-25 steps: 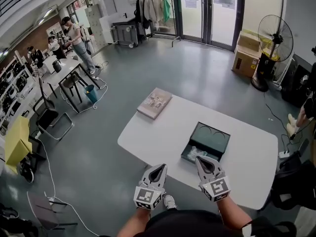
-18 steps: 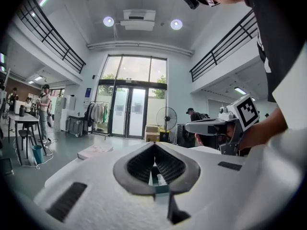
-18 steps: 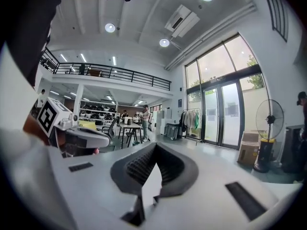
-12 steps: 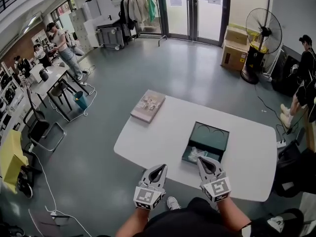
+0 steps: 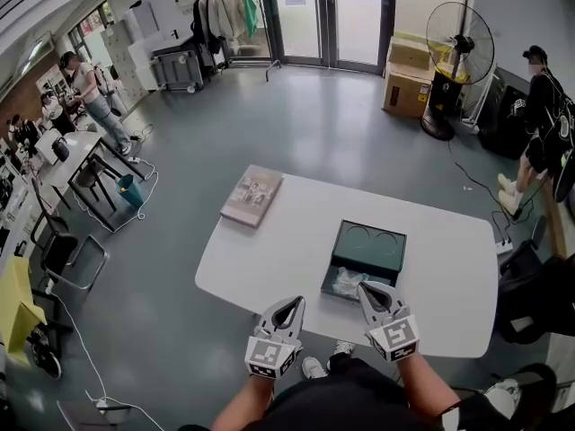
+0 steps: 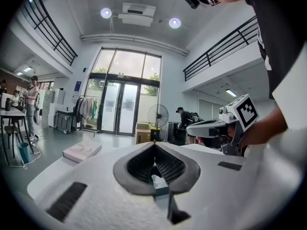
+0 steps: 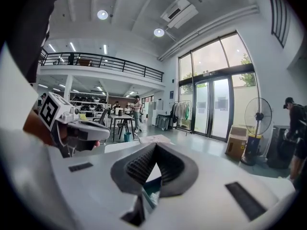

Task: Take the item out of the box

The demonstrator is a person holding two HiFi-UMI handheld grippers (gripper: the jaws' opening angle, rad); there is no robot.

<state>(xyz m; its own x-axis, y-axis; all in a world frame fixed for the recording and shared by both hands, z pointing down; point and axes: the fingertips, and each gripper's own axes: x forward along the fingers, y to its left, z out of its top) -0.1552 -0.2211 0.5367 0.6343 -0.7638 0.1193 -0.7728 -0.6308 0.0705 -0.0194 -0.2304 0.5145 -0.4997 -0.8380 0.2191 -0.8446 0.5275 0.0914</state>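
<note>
A dark green open box [image 5: 367,250] lies on the white table [image 5: 269,259], toward its near edge. A crumpled clear-wrapped item [image 5: 346,282] sits in the box's near end. My right gripper [image 5: 368,288] hovers shut just over the box's near edge, next to the item. My left gripper [image 5: 291,303] is shut too, held over the table's near edge, left of the box. In the left gripper view the item [image 6: 158,181] shows through the gap behind the shut left gripper [image 6: 153,143]. In the right gripper view the shut right gripper [image 7: 156,145] frames the box [image 7: 152,186].
A flat pinkish box [image 5: 252,195] lies at the table's far left corner. A standing fan [image 5: 459,34] and cardboard boxes [image 5: 409,77] are at the back. A person [image 5: 539,106] stands at the right. Black bags [image 5: 530,299] sit by the table's right end.
The head view has swung, so the table and box sit a little further left. A person has come into view at the right. Both grippers stay shut in the same place.
</note>
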